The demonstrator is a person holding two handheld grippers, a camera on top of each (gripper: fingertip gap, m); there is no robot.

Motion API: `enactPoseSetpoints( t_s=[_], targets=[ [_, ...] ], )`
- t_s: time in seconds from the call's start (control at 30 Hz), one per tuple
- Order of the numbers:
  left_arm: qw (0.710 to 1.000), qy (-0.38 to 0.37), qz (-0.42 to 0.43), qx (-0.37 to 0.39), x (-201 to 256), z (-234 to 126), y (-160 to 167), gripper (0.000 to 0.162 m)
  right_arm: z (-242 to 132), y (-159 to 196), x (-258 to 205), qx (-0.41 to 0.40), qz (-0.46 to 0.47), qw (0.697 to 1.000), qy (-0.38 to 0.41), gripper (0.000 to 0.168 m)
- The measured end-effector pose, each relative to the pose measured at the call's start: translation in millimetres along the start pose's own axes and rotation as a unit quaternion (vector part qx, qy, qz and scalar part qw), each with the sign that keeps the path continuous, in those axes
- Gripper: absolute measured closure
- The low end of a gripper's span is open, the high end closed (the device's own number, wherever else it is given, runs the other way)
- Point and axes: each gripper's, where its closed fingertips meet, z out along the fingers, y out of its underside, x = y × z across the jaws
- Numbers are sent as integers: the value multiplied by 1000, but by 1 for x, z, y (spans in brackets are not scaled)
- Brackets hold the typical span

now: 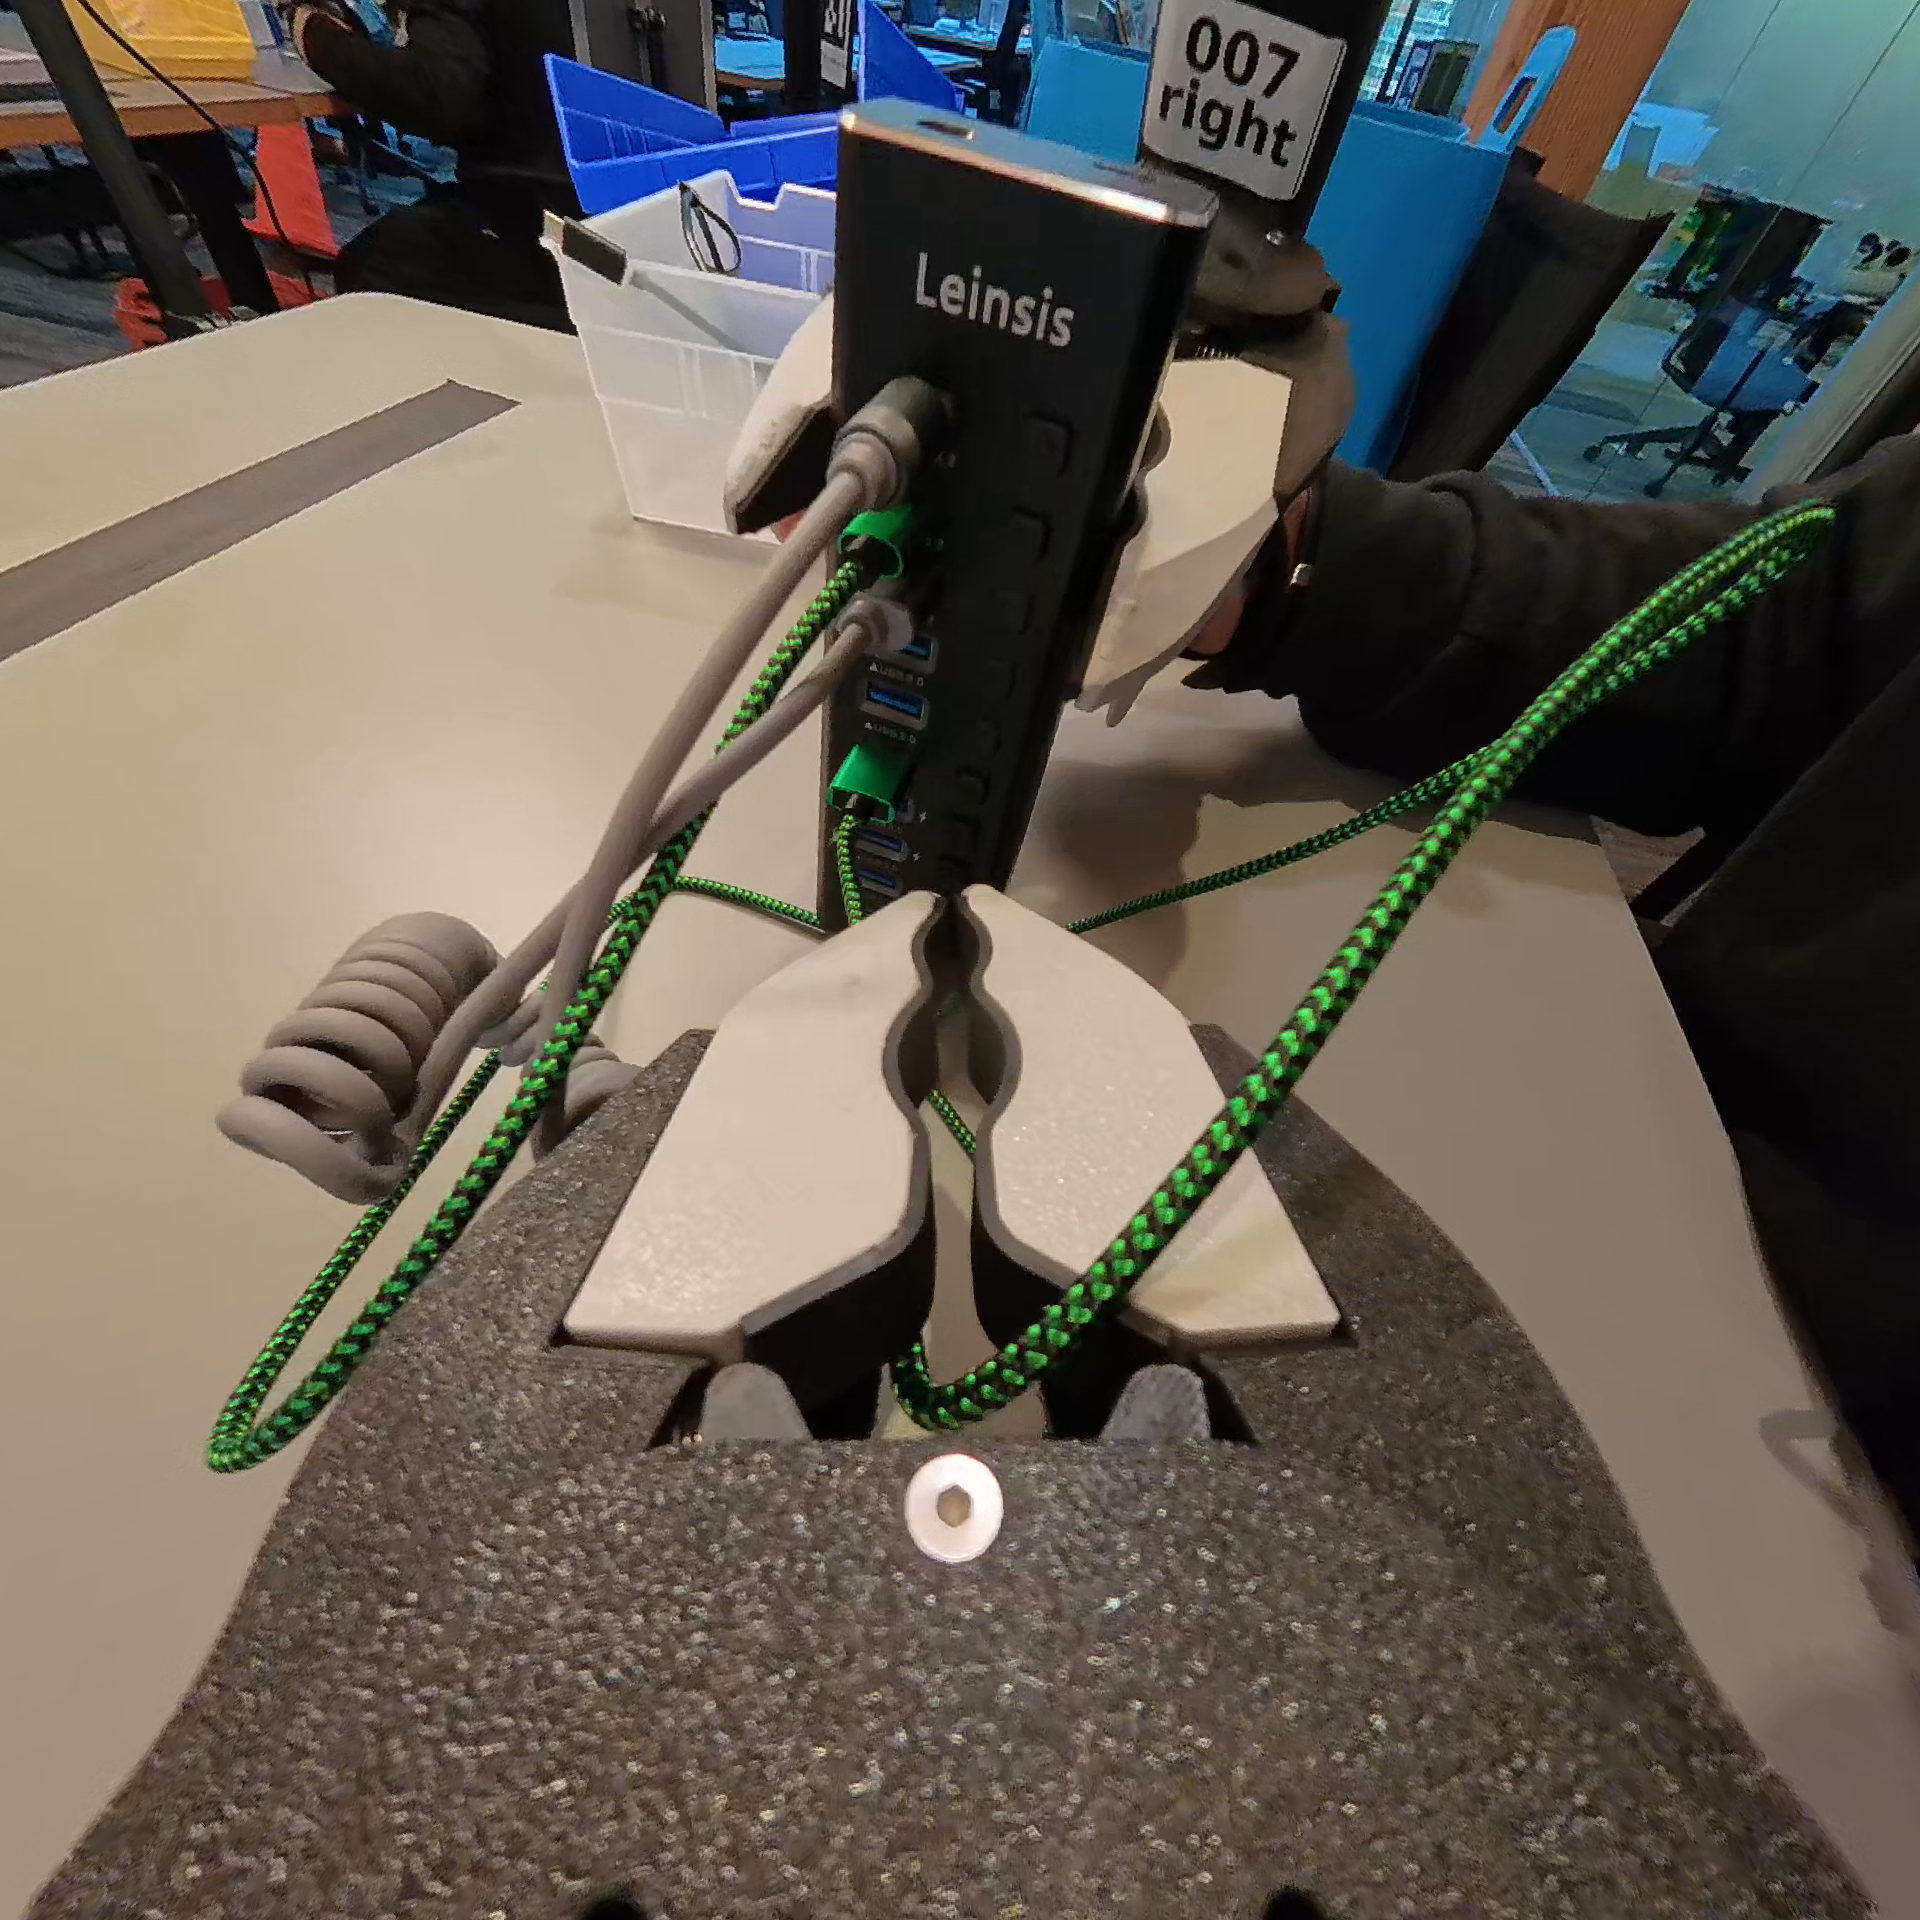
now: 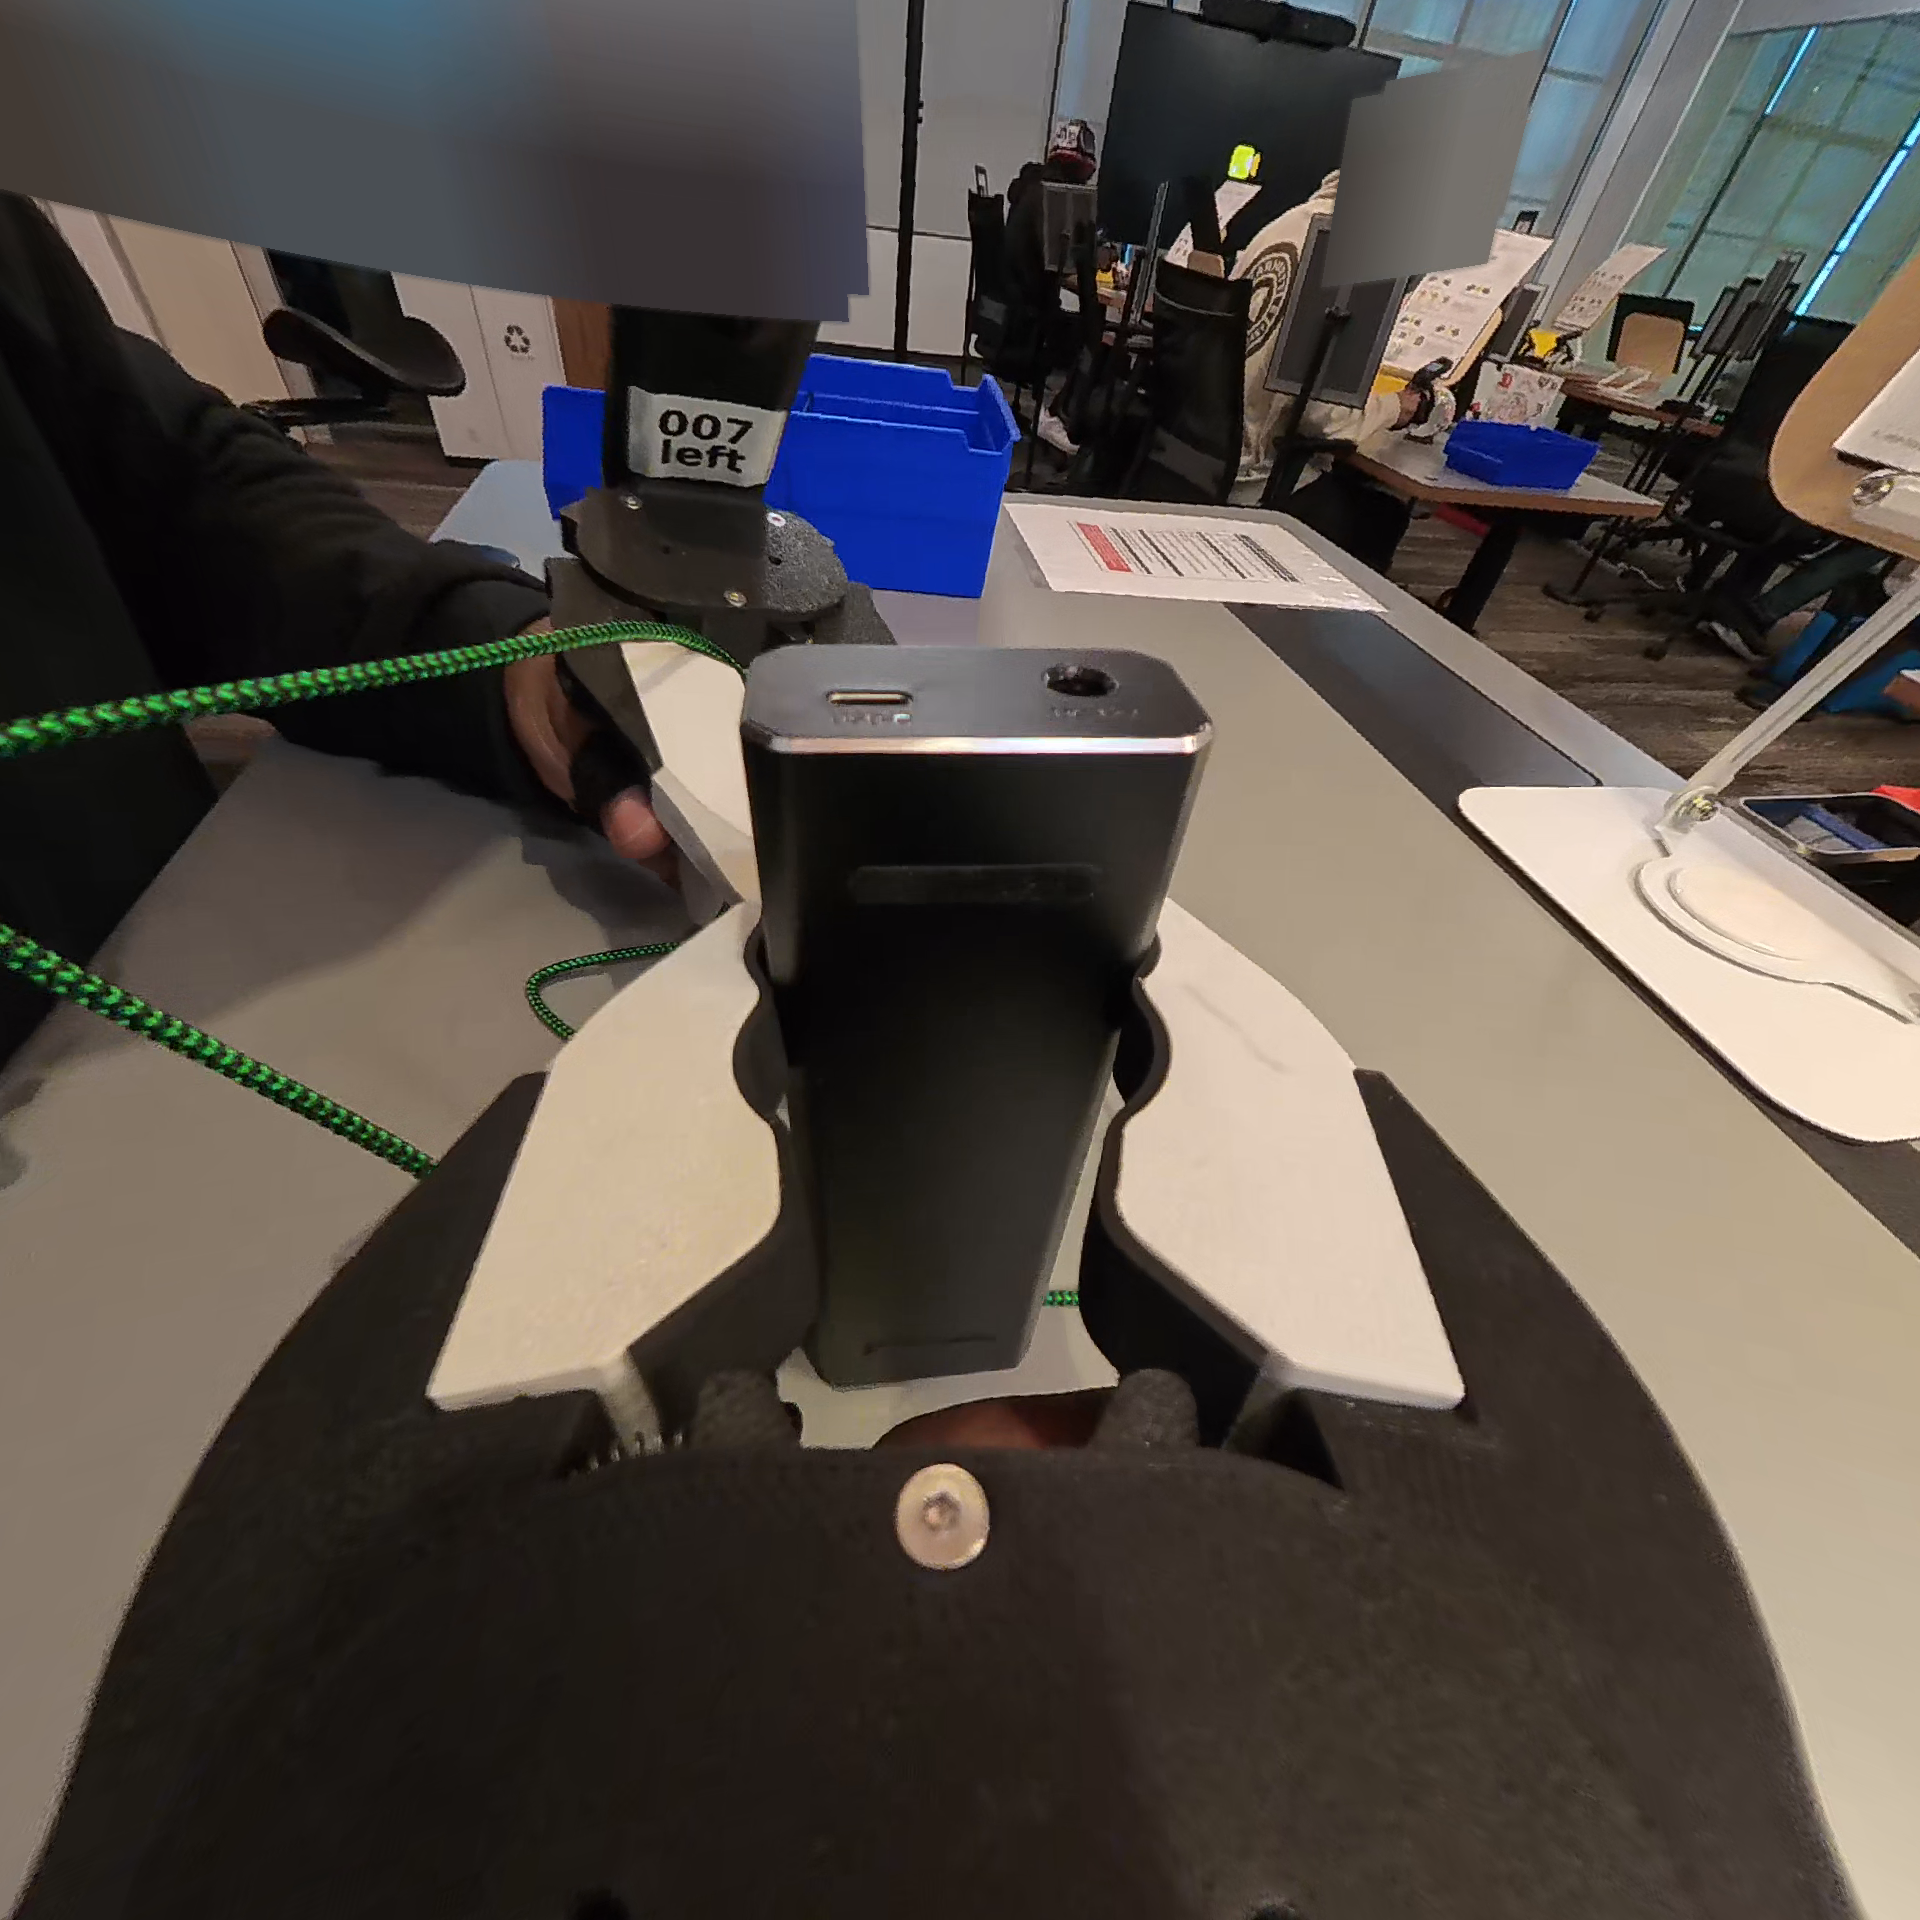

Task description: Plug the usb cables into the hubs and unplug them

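A black USB hub [image 1: 1039, 343] stands upright on the table. My right gripper [image 2: 951, 956] is shut on its sides and also shows behind it in the left wrist view [image 1: 1195, 540]. Two grey cables [image 1: 727, 644] and two green plugs [image 1: 871, 779] sit in its ports, with blue ports [image 1: 894, 707] free between them. My left gripper [image 1: 951, 914] is shut at the hub's lowest ports. A green braided cable [image 1: 1195, 1174] drapes over its right finger and runs into the gap between the fingers; its plug is hidden.
A grey coiled cable section [image 1: 353, 1049] lies on the table [image 1: 260, 727] to the left. A white bin [image 1: 675, 343] and blue bins [image 1: 665, 135] stand behind the hub. A paper sheet [image 2: 1195, 556] and a white lamp base [image 2: 1714, 935] sit to the right. There is about 5 cm between the tips of the two grippers.
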Motion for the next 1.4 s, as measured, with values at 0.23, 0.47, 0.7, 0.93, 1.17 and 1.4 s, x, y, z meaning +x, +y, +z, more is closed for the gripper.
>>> enactPoseSetpoints(
  t_s=[0.23, 0.47, 0.7, 0.93, 1.17, 1.4],
  targets=[
    [1000, 3, -7, -30, 1, 4, 11, 162, -1, 2, 0, -4, 21, 1000, -1, 107],
    [999, 3, -7, -39, 0, 4, 14, 162, -2, 28, -4, -64, 70, 995, -17, 105],
    [999, -26, 21, -7, -2, 3, -2, 162, 14, 49, -5, -119, 110, 987, -16, 114],
    [1000, 1, 22, -20, 5, 5, 4, 162, 12, 39, -4, -99, 125, 985, -67, 94],
    [998, 6, 41, -47, 9, 5, 11, 162, 37, 64, -16, -201, 107, 968, -106, 105],
    [992, -14, 23, -120, 1, 13, 33, 141, 20, 47, 11, -119, 160, 979, -50, 107]
  ],
)
